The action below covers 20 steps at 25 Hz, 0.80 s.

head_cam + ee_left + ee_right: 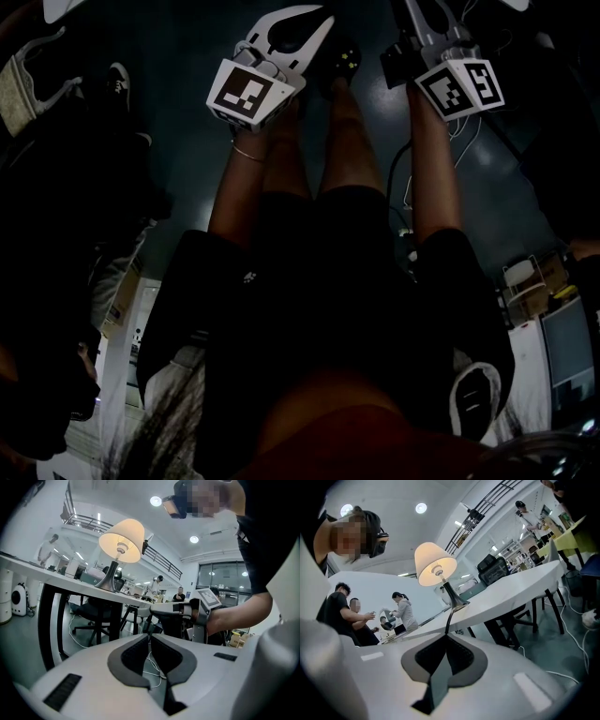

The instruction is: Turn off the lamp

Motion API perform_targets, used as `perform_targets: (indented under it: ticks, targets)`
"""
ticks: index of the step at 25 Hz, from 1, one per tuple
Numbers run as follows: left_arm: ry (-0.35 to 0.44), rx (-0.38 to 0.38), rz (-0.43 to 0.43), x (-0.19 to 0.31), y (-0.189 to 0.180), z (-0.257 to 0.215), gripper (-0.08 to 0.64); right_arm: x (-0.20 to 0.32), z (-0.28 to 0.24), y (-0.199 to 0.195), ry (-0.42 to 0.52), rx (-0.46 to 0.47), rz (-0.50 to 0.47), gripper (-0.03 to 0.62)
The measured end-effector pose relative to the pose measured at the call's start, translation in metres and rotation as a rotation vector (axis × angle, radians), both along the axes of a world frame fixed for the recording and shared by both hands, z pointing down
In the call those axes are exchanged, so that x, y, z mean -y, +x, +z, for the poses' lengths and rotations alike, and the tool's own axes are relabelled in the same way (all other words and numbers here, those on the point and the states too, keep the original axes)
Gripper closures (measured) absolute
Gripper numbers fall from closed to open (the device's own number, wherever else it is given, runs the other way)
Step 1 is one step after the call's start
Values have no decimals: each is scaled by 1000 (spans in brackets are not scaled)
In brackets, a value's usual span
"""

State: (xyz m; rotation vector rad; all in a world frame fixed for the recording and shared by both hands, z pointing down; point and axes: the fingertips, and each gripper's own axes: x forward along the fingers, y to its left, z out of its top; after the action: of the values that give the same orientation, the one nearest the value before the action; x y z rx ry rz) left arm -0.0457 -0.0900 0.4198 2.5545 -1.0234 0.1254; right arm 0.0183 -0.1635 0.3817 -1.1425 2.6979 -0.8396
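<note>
The lamp (122, 536) stands lit on a white table (56, 573), with a cream shade on a dark curved stem. In the right gripper view the lamp (435, 563) is still glowing. Its thin dark cord (449, 618) drops from the base over the table's edge into the tips of my right gripper (446, 633), whose jaws are shut on it. The left gripper view shows the right gripper (152, 609) reaching under the table's edge. My left gripper (149, 636) hangs back from the table with its jaws shut on nothing. In the dark head view, both marker cubes (248, 94) show above the person's legs.
A black table leg (47, 620) and an office chair (93, 616) stand under the table. A white cable (154, 667) lies on the floor. Dark boxes (494, 569) sit on the table behind the lamp. People stand in the background (403, 613).
</note>
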Motion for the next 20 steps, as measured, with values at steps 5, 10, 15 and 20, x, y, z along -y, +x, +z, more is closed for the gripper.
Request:
perform_targets:
  ticks: [5,10,15,20]
  targets:
    - [23,2,5,8,4,-3,551,0,-10,0,-9,49,-12,584]
    - [34,-14,-11,22,9,-2,549,1,-16,2,-23,108,-9,584]
    - [44,-11,25,32,23,-5,491,0,-19,3,-35,154,-9,584]
    - [48,-19,64,39,43,-4,489,0,-18,4,-40,163,-7,584]
